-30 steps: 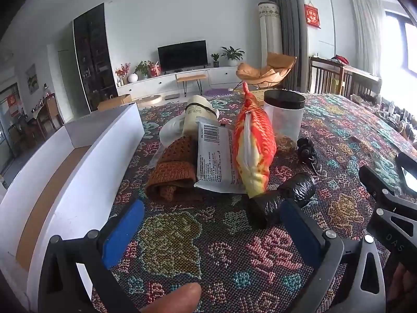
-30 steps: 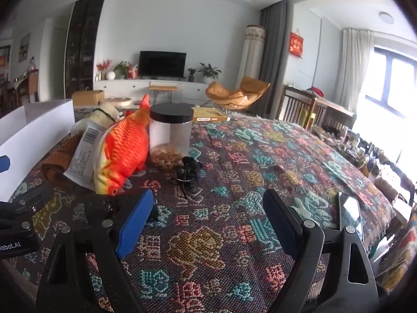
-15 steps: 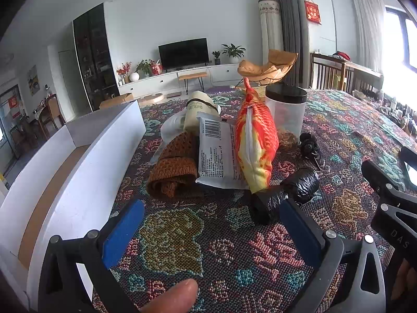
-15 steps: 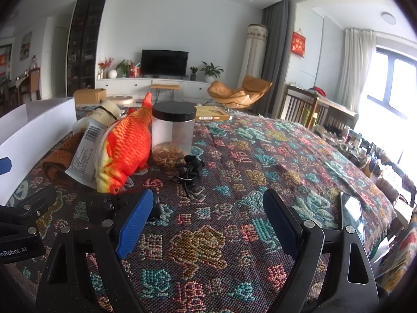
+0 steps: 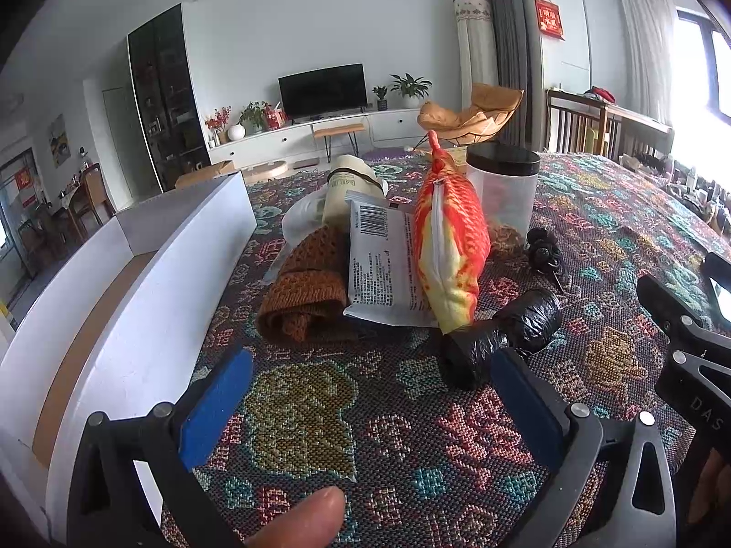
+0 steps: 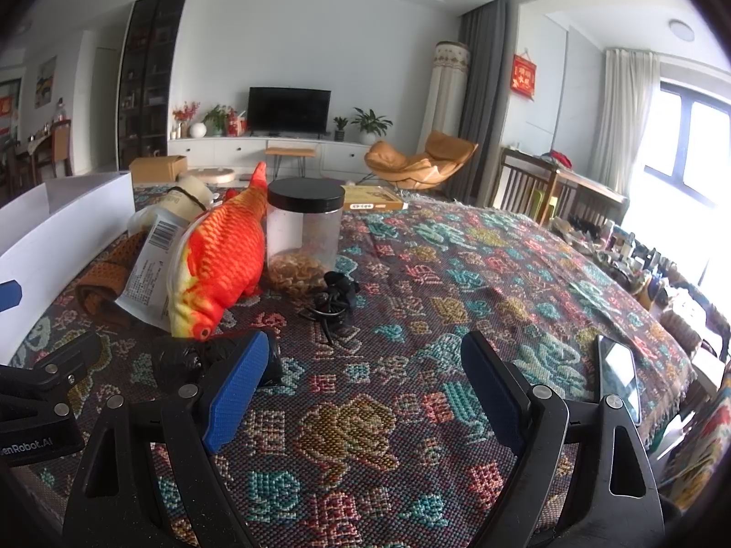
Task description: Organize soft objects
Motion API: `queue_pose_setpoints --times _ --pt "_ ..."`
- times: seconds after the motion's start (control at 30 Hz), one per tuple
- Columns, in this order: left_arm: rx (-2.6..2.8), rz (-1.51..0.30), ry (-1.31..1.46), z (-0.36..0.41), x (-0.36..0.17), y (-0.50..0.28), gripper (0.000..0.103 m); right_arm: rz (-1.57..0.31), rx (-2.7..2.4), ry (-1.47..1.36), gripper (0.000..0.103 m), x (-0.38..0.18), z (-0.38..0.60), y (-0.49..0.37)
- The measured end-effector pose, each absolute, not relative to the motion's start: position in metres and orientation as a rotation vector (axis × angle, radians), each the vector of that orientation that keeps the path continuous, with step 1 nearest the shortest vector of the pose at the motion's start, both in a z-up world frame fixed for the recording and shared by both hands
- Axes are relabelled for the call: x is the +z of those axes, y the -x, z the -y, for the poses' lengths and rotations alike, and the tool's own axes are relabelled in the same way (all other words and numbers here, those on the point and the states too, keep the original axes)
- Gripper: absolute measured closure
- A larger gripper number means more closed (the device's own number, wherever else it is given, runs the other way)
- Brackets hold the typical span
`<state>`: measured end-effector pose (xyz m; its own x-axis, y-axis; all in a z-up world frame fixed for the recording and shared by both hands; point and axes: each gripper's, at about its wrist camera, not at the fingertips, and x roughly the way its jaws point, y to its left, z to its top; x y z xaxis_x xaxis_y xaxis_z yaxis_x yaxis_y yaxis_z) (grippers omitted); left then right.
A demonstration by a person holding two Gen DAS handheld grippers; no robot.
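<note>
Nearest the cameras, left gripper and right gripper both hover spread wide, holding nothing, over the patterned tablecloth. Just ahead lies a black bag roll, then the plush fish, packet and brown knit, heaped beside the white box, likely their destination. Jar stands behind.

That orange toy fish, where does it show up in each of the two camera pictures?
Left wrist view: the plush fish stands centre, slightly right, nose down toward the camera.
Right wrist view: the plush fish lies left of centre.
Shared landmark: the black-lidded jar, just behind the fish in both views.
</note>
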<state>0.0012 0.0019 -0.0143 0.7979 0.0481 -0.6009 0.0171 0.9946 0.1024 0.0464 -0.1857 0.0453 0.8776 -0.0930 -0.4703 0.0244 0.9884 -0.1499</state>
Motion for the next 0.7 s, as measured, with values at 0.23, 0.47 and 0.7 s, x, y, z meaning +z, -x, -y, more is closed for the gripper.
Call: queue_pose_setpoints --times 0.23,0.47,0.7 --pt "0.018 -0.646 -0.106 -0.0028 -0.0139 -0.0005 0.0 -0.499 -0.06 0.138 0.015 0.0455 0.1857 -0.046" --pt "0.017 -0.647 -0.105 -0.0028 -0.014 -0.0006 0.0 -0.498 -0.058 0.137 0.015 0.0455 0.1846 -0.0462" --pt "0.014 -0.647 -0.109 -0.002 -0.0132 -0.0002 0.0 -0.499 -0.059 0.136 0.015 0.0456 0.1848 -0.0463"
